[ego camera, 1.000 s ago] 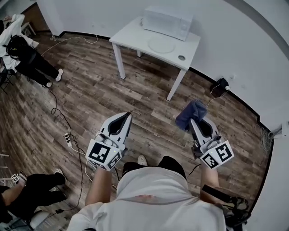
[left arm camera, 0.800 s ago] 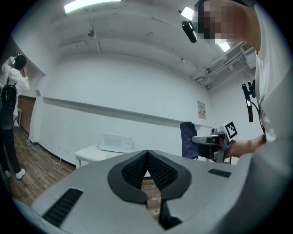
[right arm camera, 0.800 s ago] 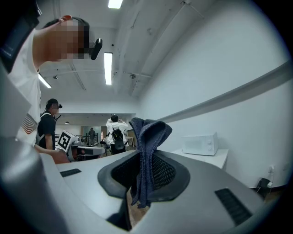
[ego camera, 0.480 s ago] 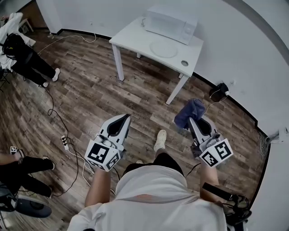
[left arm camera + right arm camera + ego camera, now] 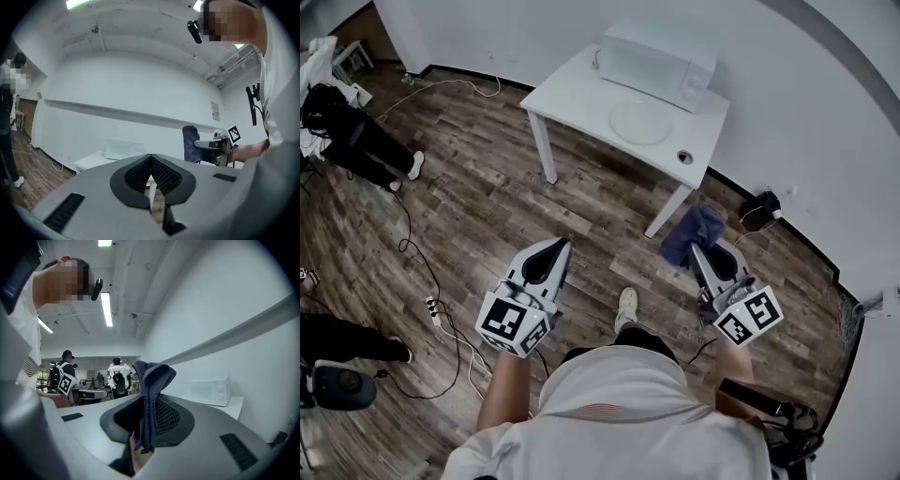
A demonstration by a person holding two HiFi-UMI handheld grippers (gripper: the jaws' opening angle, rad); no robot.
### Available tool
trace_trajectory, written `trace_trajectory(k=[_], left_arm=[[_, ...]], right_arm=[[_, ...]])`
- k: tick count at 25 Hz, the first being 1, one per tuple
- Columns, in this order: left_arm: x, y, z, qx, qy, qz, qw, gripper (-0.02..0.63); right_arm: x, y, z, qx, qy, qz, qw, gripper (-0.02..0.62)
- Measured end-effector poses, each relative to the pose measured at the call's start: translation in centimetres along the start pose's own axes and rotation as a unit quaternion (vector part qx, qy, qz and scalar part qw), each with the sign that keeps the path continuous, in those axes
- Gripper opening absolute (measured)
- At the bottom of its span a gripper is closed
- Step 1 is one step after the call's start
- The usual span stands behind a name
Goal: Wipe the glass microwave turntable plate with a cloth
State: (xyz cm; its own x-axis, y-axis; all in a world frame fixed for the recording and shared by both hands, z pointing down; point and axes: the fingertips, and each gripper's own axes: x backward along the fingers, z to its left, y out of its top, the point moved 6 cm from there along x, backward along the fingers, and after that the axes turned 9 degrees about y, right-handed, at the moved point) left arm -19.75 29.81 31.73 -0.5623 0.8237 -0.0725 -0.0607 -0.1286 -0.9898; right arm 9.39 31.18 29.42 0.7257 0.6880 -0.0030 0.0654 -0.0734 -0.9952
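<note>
right gripper (image 5: 701, 247) pinches the blue cloth (image 5: 692, 230); left gripper (image 5: 560, 243) is closed on nothing. best to grip firmly while approaching the glass plate (image 5: 639, 122).

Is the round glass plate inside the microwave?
No, the glass plate lies on the white table, in front of the microwave.

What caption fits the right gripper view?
Right tool shut on a blue cloth, with the microwave on its white table ahead.
</note>
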Motion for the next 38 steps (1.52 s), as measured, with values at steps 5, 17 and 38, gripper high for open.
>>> trace_trajectory(k=[5,17,38], left_arm=[[-7.7,0.7,0.3,0.004,0.016,0.007,0.9998,0.011],[-24.0,2.8,-1.0,-0.035,0.012,0.035,0.9987,0.011],[-42.0,2.5,16.8,-0.056,-0.073,0.045,0.9948,0.011]], right_arm=[[-2.4,1.2,-8.2,-0.003,0.016,-0.003,1.0,0.061],[-4.5,1.2,-24.6,-0.043,0.015,-0.022,0.999,0.061],[-21.3,-0.2,-35.5,-0.054,-0.093,0.004,0.994,0.061]])
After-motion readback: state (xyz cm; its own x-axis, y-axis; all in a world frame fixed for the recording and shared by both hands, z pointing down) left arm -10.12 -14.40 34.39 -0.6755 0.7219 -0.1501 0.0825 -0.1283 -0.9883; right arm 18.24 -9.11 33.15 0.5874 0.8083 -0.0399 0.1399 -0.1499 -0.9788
